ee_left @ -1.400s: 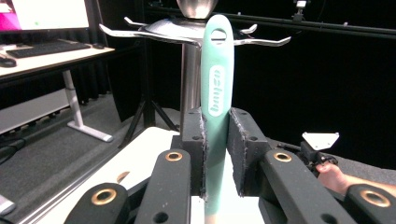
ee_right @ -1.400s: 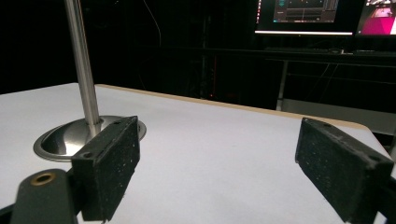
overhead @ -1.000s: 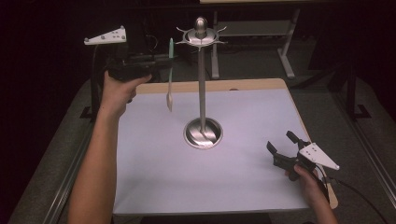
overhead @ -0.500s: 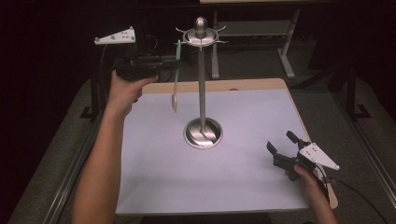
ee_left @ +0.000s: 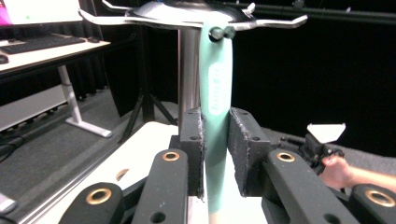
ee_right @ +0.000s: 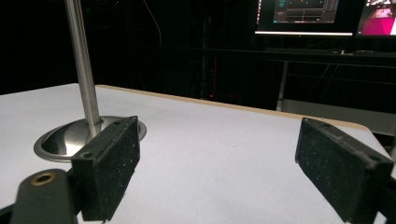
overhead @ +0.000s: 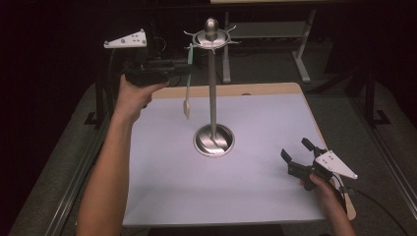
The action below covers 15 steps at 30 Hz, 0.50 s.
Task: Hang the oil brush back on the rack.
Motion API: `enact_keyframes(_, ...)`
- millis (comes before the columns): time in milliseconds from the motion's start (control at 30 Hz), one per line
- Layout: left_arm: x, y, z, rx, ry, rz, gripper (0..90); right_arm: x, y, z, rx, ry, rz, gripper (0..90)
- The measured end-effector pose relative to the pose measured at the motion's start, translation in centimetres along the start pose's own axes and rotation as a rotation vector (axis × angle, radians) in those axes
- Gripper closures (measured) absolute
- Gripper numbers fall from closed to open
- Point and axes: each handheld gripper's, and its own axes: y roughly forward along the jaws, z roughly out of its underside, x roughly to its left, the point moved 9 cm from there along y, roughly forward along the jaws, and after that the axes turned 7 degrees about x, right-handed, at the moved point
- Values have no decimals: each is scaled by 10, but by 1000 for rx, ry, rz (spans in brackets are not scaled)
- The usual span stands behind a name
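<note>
A tall steel stand (overhead: pixel 212 88) with a ring of hooks at its top rises from a round base (overhead: pixel 213 140) in the middle of the white mat. A teal-handled utensil (overhead: pixel 188 83) hangs straight down from a hook on the stand's left side, its hole over the hook (ee_left: pixel 217 32). My left gripper (overhead: pixel 187 66) is level at that handle (ee_left: pixel 215 79). Its jaws have just been opening, and the handle stands between the pads with a thin gap on the right. My right gripper (overhead: pixel 295 149) rests open and empty at the mat's right front.
The white mat (overhead: pixel 255 187) lies on a wooden board (overhead: pixel 275 89) on a dark table. Metal desk legs (overhead: pixel 300 54) stand behind the table. In the right gripper view the stand's pole (ee_right: pixel 84 70) is at the left, with lit monitors (ee_right: pixel 303 16) far behind.
My left hand has carried the utensil a little to the right, up to the stand's hook ring. The right hand and its gripper have not moved.
</note>
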Motion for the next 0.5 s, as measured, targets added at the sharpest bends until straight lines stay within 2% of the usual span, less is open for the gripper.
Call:
enact_keyframes(100,0,-1,4,25,5,-20,619,0,0,0,-2,1,-1,133)
enact_keyframes(133,0,-2,11,55,2,-35,575,0,0,0,-2,1,-1,133)
enact_keyframes(233,1,-5,18,80,7,-56,495,-1,0,0,-4,3,-2,133)
enact_keyframes(300,-1,-10,30,110,11,-83,457,-1,-1,0,-5,3,-3,133)
enact_keyframes(333,-1,-10,30,110,11,-83,426,-1,-1,0,-5,3,-3,133)
enact_keyframes(500,-9,-18,55,162,-3,-99,345,0,0,0,-5,-1,-5,133)
